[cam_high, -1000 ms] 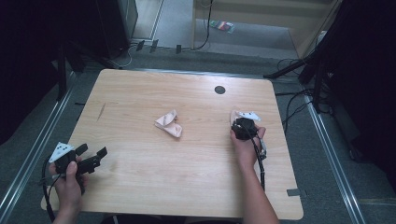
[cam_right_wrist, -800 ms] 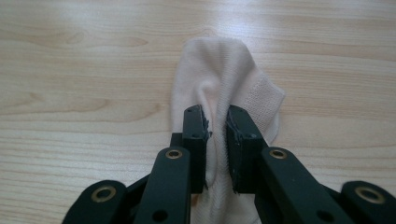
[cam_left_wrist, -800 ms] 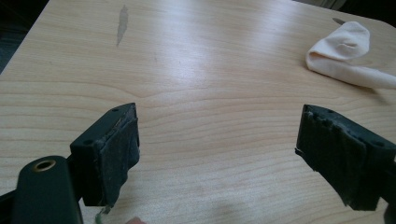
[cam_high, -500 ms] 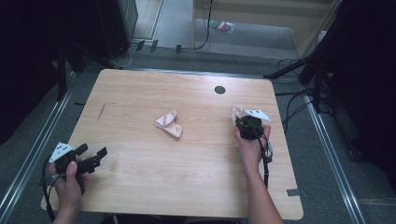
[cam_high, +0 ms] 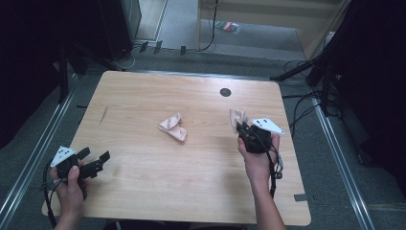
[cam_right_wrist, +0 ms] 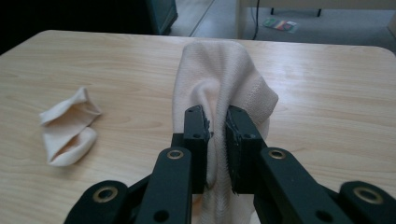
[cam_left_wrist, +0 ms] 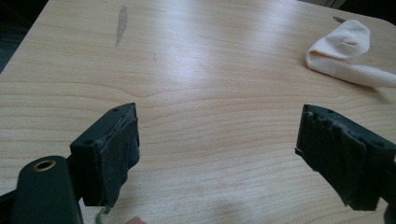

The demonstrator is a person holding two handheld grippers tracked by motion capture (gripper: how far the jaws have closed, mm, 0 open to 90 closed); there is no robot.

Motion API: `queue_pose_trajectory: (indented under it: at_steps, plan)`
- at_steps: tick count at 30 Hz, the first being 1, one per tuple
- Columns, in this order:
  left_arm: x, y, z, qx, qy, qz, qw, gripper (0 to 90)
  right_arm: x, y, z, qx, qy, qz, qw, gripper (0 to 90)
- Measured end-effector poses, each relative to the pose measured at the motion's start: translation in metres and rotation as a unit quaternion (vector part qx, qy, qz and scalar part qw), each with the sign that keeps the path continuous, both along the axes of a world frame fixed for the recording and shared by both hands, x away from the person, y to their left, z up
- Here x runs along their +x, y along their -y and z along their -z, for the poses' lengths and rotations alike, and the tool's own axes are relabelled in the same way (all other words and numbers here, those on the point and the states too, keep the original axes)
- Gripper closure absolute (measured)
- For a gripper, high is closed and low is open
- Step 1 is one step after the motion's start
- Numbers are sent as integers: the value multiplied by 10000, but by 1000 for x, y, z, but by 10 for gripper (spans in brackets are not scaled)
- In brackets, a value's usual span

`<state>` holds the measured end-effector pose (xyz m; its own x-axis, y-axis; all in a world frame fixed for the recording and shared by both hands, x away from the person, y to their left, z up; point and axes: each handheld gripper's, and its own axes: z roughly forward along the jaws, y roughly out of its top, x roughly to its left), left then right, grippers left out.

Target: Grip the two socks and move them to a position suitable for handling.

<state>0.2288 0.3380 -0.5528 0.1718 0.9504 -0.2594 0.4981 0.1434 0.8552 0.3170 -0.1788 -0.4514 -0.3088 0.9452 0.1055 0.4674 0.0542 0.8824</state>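
The right hand-held gripper (cam_right_wrist: 215, 122) is clamped on a pale sock (cam_right_wrist: 224, 74), jaws pinched tight on a fold of the knit, and the fabric bunches up and over the jaw tips. From the high view that right hand-held gripper (cam_high: 245, 128) sits toward the right side of the desk (cam_high: 143, 191), the sock (cam_high: 236, 117) poking out just ahead of it on the far side. I can't tell whether the sock is lifted clear or resting on the wood.

Over on the near left corner, the left hand-held gripper (cam_high: 95, 160) is spread wide with nothing between its jaws, low over the bare desk (cam_left_wrist: 196, 70). In the left gripper view the two black jaws stand far apart.

Out in the middle lies a second sock (cam_high: 173, 127), crumpled and folded on itself, well apart from both grippers. From the left gripper view the second sock (cam_left_wrist: 345, 56) sits off at the far right; from the right gripper view the second sock (cam_right_wrist: 67, 133) lies away to the left.

So the step in hand looks like a pick: one sock gripped, its mate waiting. My read is that the next move calls for bringing the held sock across toward the middle one, or sending the free left gripper out to take it. The thin knit could slip if the pinch is shallow.
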Motion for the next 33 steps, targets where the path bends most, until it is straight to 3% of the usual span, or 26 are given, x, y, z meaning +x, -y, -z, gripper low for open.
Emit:
queue_pose_trajectory:
  at_steps: [14, 24, 33]
  plan:
    - [1, 1, 0, 34, -29, 7, 10000, 140, -48, -26, -13, 198, 145, -516, 9984, 801]
    - [0, 1, 0, 91, -13, -86, 9999, 139, -69, -55, 1, 269, 23, -978, 9948, 801]
    - [0, 4, -1, 264, -17, -100, 9996, 140, -80, -86, 18, 114, -102, -1372, 9904, 801]
